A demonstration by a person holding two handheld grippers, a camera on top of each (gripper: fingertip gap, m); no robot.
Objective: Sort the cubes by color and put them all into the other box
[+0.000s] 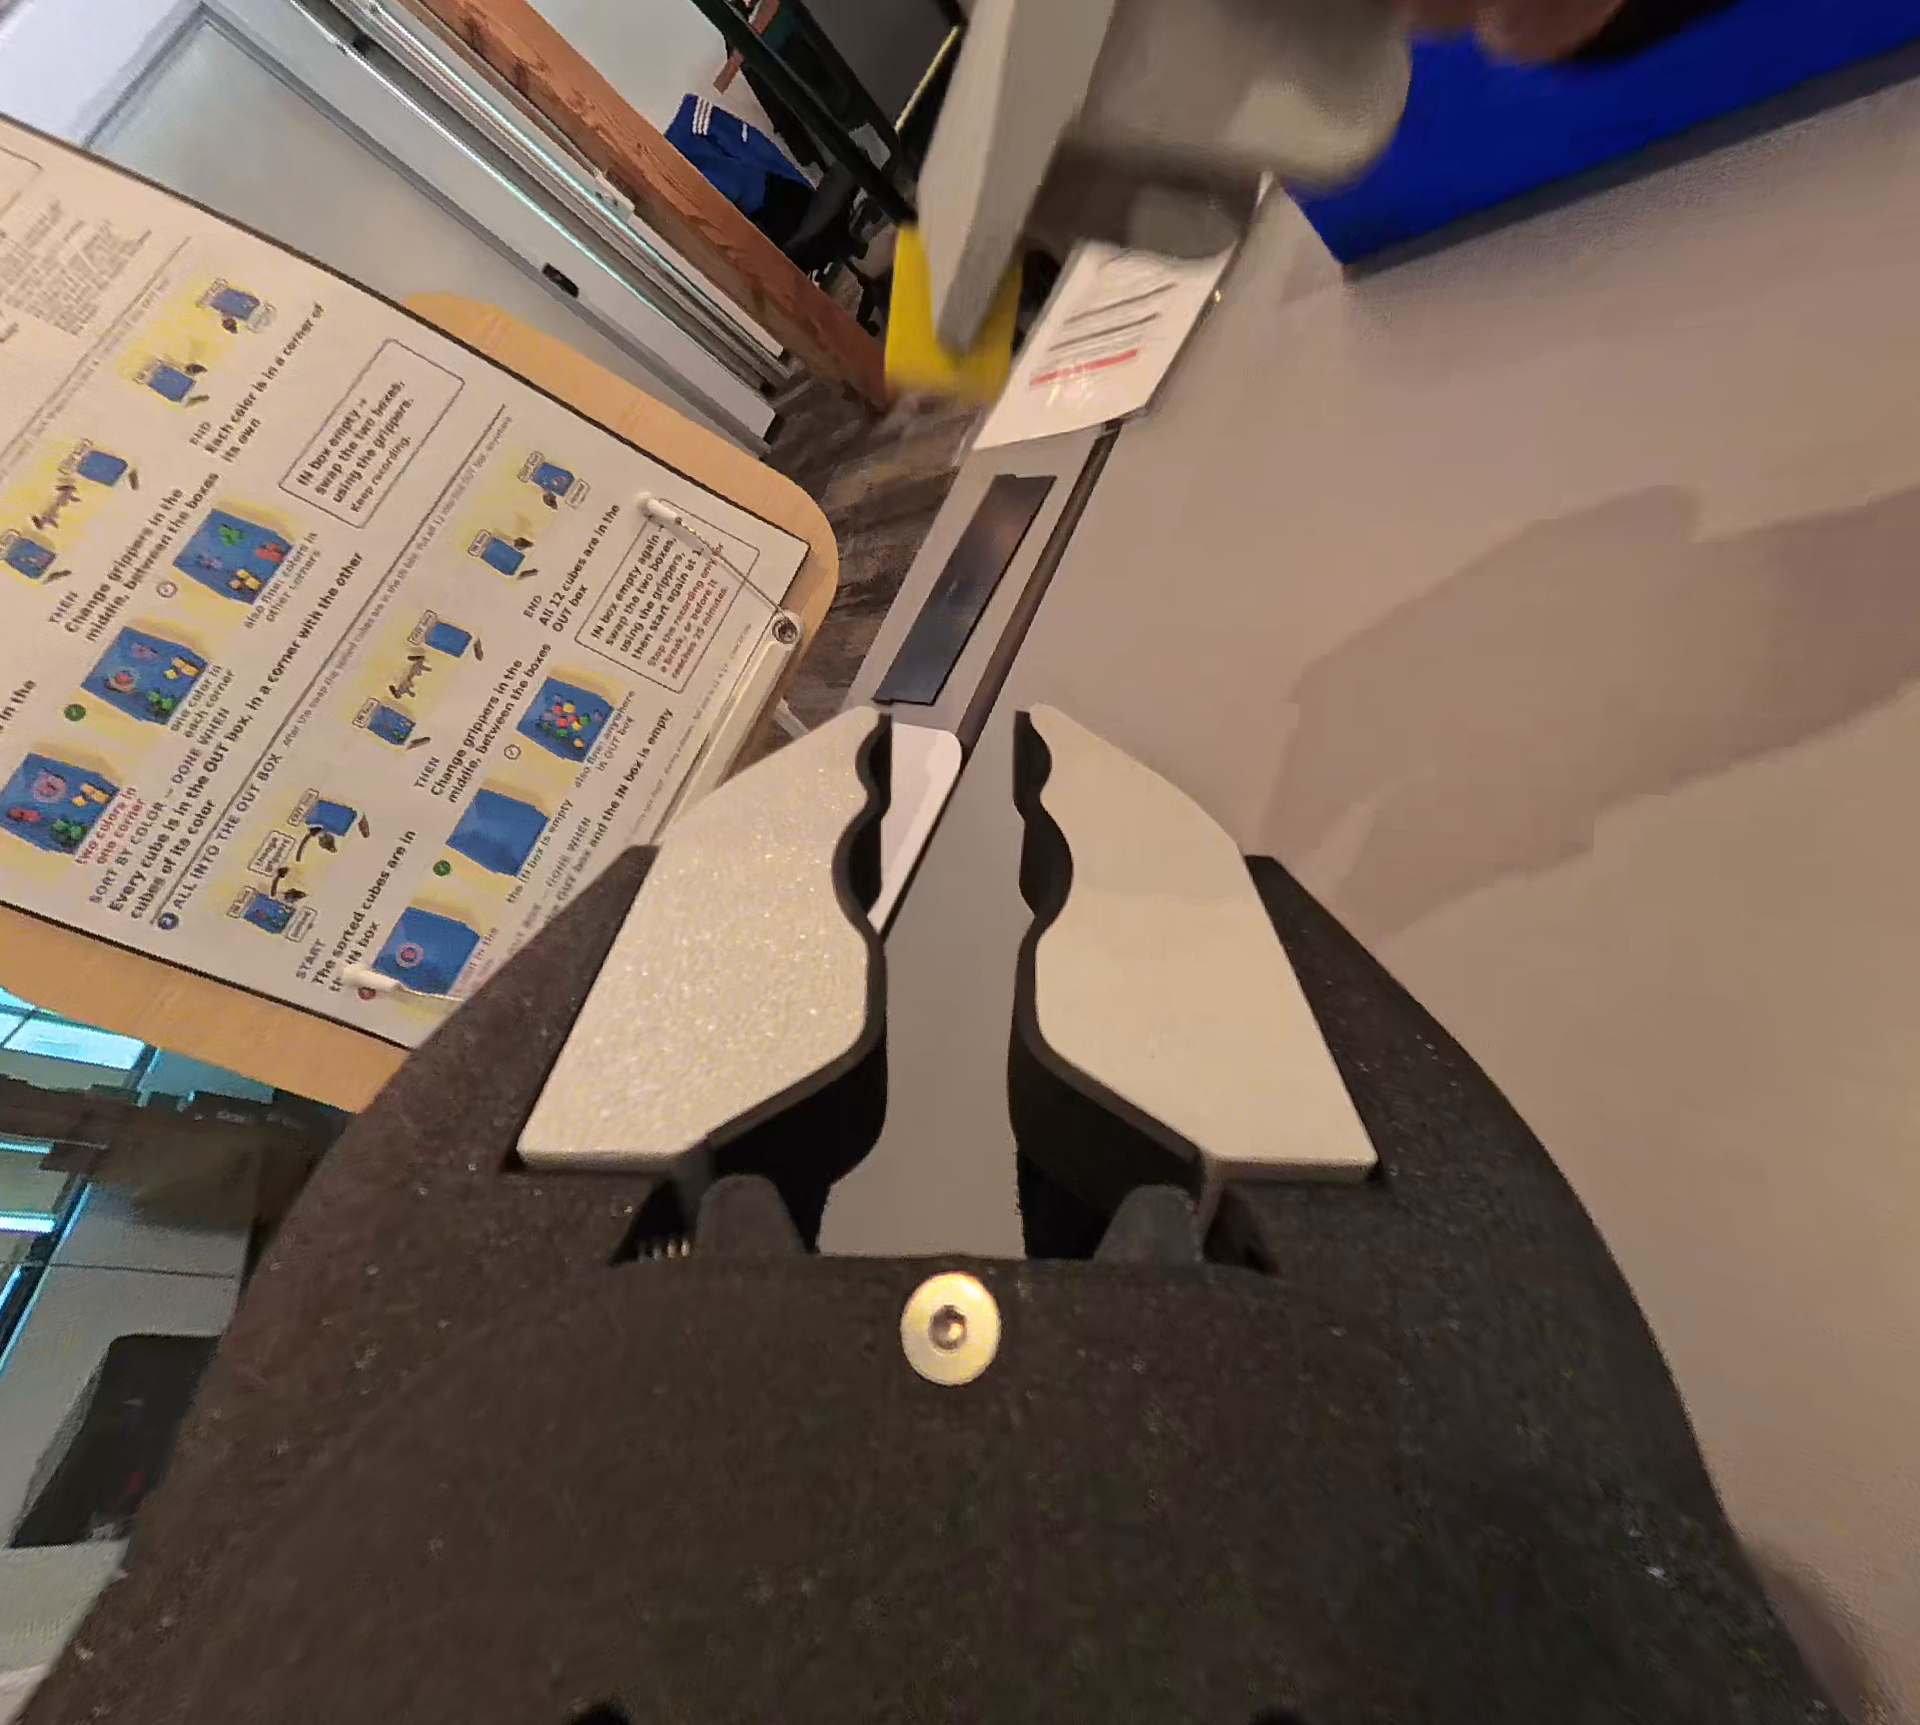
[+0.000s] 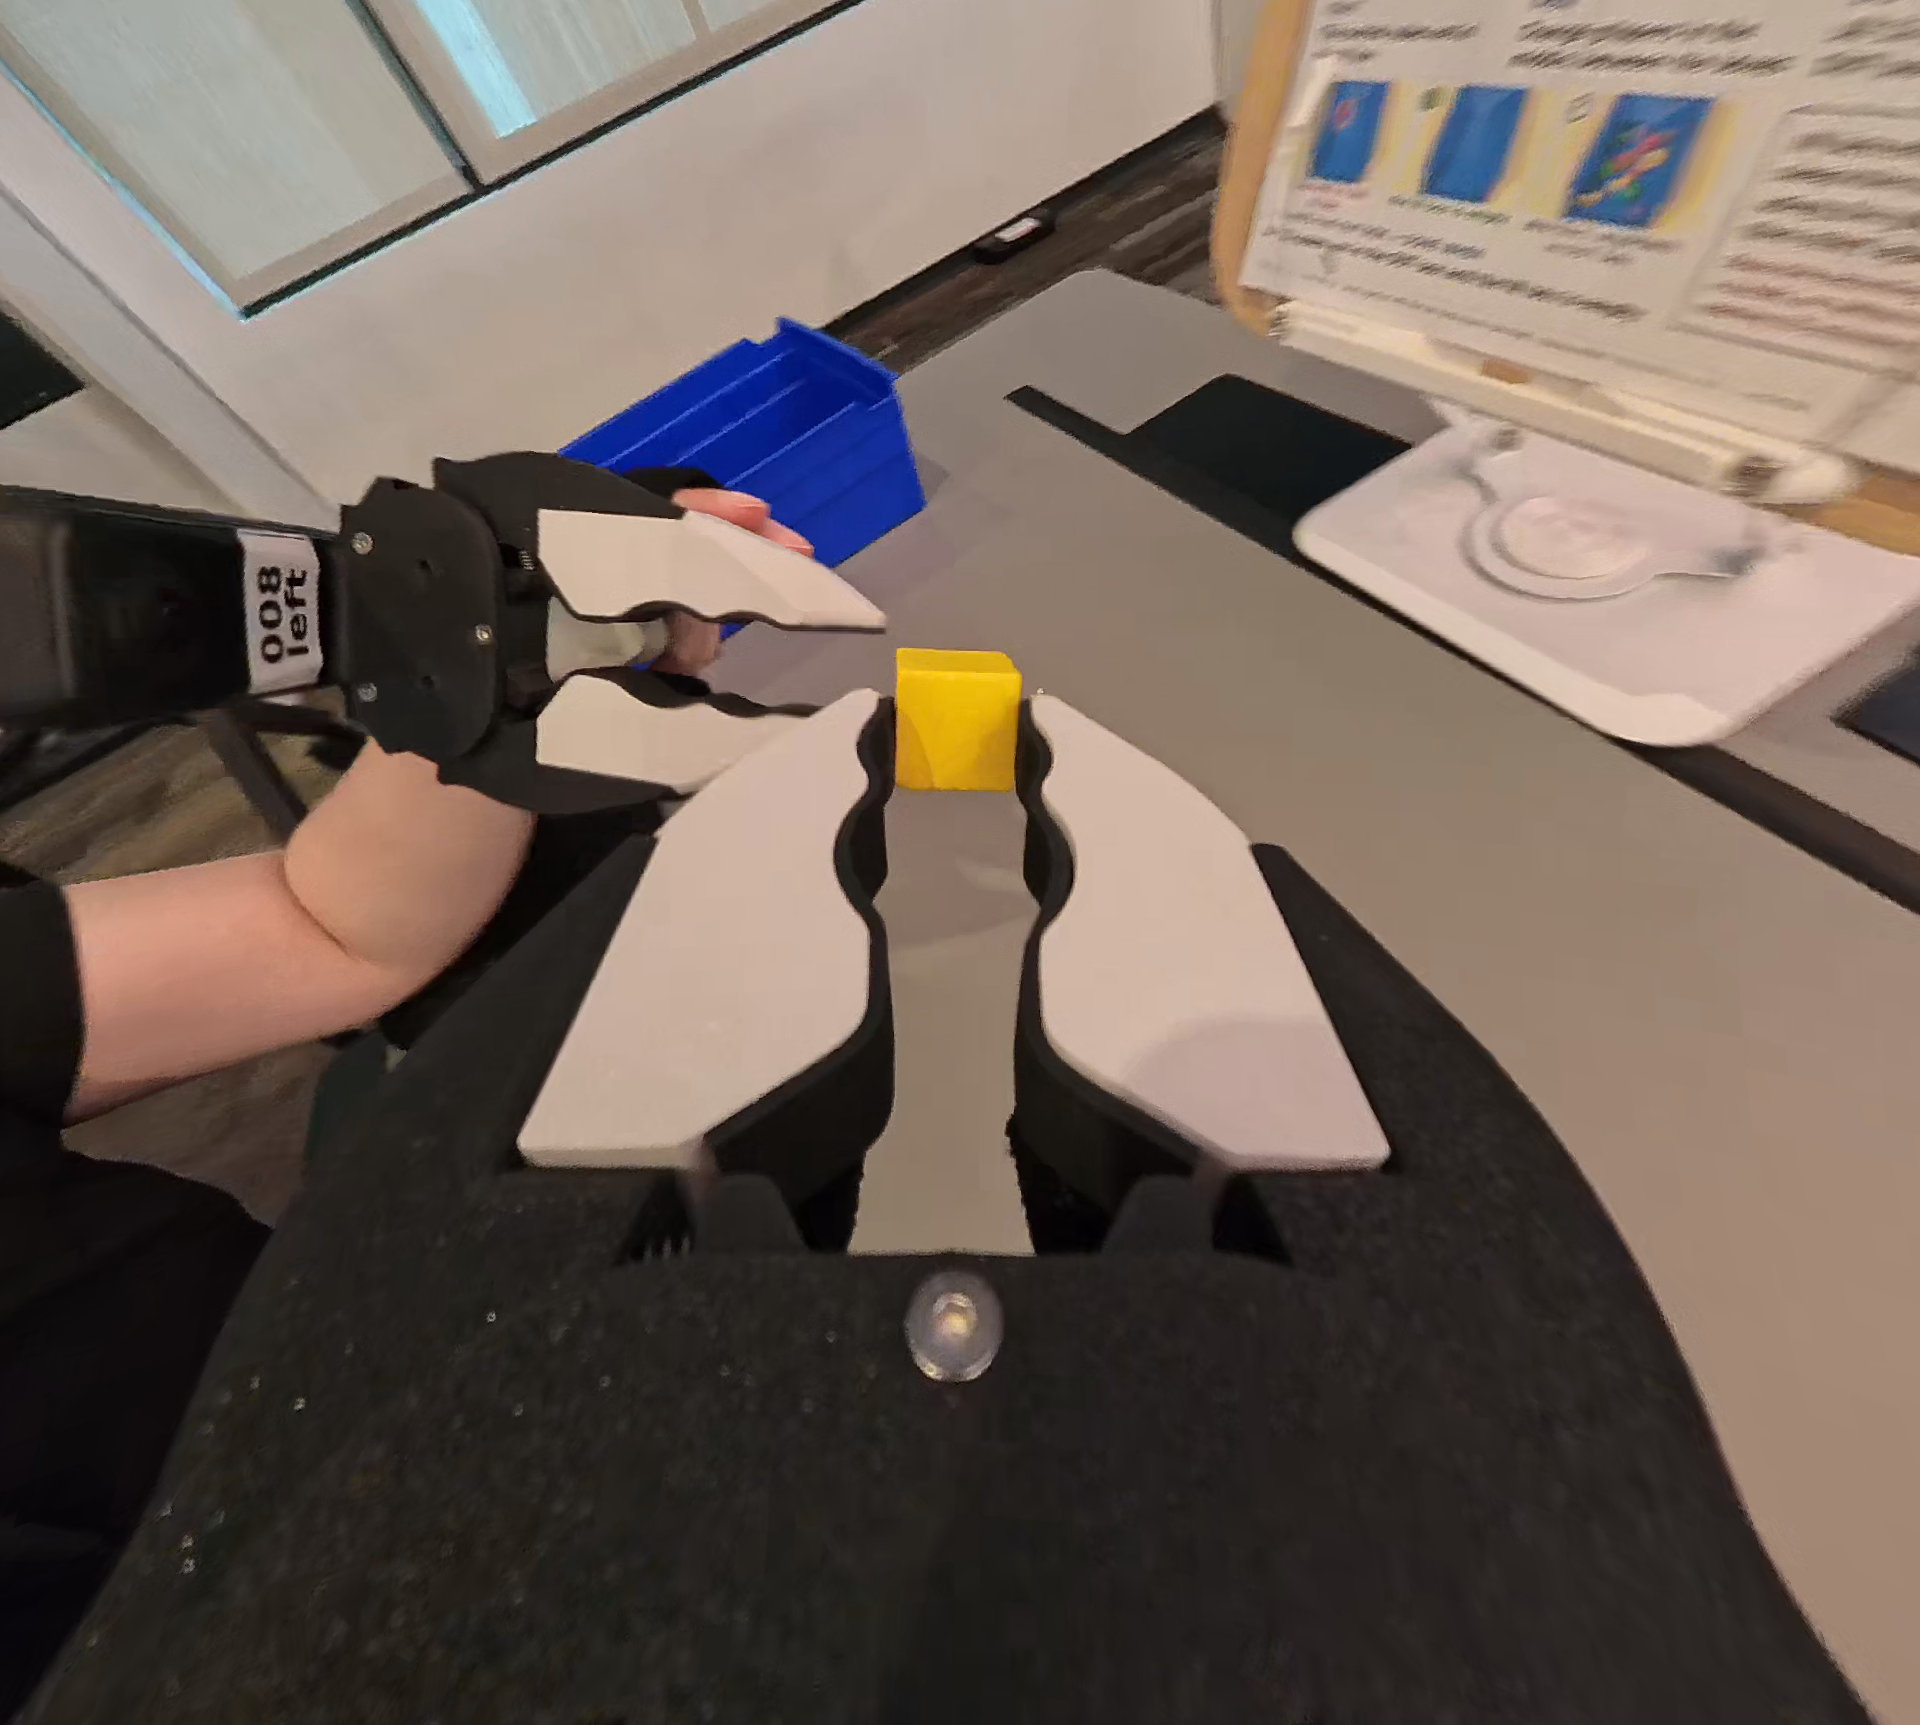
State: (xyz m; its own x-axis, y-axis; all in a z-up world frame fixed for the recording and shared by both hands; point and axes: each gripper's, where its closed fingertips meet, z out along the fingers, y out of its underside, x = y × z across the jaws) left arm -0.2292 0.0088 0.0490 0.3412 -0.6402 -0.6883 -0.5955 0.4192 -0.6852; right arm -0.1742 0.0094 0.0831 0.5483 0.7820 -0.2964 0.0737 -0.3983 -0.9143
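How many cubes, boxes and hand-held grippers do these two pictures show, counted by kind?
Yellow cube: 1
Blue box: 1
Hand-held grippers: 2, the left hand-held gripper and the right hand-held gripper
Total: 4

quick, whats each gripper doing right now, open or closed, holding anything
left gripper: open, holding nothing.
right gripper: shut on the yellow cube, pinched at the fingertips.
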